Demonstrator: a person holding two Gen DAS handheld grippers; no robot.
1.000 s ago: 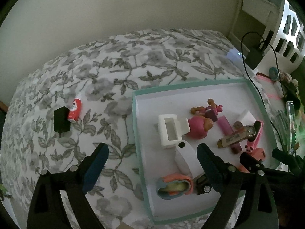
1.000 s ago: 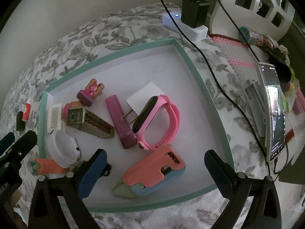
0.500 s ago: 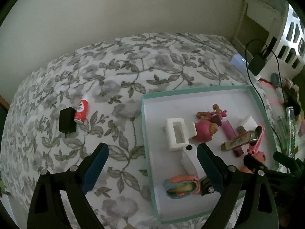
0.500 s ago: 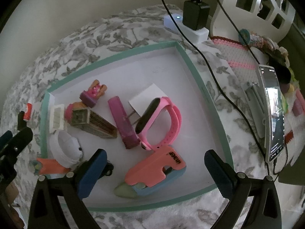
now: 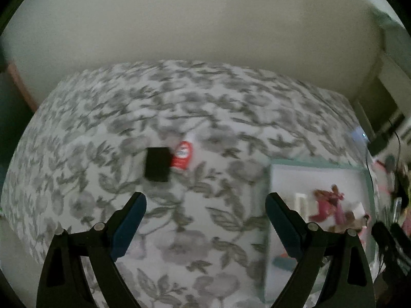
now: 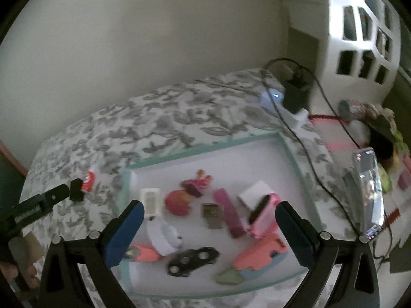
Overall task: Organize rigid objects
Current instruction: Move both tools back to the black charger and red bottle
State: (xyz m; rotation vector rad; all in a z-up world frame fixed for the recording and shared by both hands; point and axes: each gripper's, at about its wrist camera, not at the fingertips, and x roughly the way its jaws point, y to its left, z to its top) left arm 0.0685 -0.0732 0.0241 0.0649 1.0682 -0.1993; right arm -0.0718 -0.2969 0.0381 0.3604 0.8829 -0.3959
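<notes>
Blue pads line both tools, and each tool stands spread wide with nothing between its pads. The left tool (image 5: 205, 205) hangs over bare flowered bedspread (image 5: 195, 107); the right tool (image 6: 209, 213) hangs over the near half of the tray (image 6: 205, 146).

In the left view, past the left tool at about 11 o'clock, a small black block (image 5: 157, 164) lies on the bedspread with a little red can (image 5: 183, 155) touching its right edge. The green-rimmed tray sits at 3 o'clock, blurred, with pink things inside that cannot be told apart there.

In the right view the tray's near edge holds a black fidget spinner (image 6: 192, 260) in the middle, a coral and blue cutter (image 6: 259, 259) at 4 o'clock of it, and a second coral piece (image 6: 143, 254) at 9 o'clock. A white cup (image 6: 164, 236) lies just beyond the spinner. Farther in, from 9 to 3 o'clock, come a white frame (image 6: 151, 201), a round pink toy (image 6: 178, 202), a gold box (image 6: 213, 214), a purple bar (image 6: 228, 215), and a pink watch (image 6: 264, 215) resting against a white card (image 6: 253, 192). A small pink figure (image 6: 197, 183) lies beyond the round toy.

Outside the tray, at 9 o'clock, the left tool's tip is near the black block and red can. At 1 o'clock a black charger (image 6: 295, 92) sits in a white power strip (image 6: 285, 107). A phone (image 6: 367, 192) lies at 3 o'clock.
</notes>
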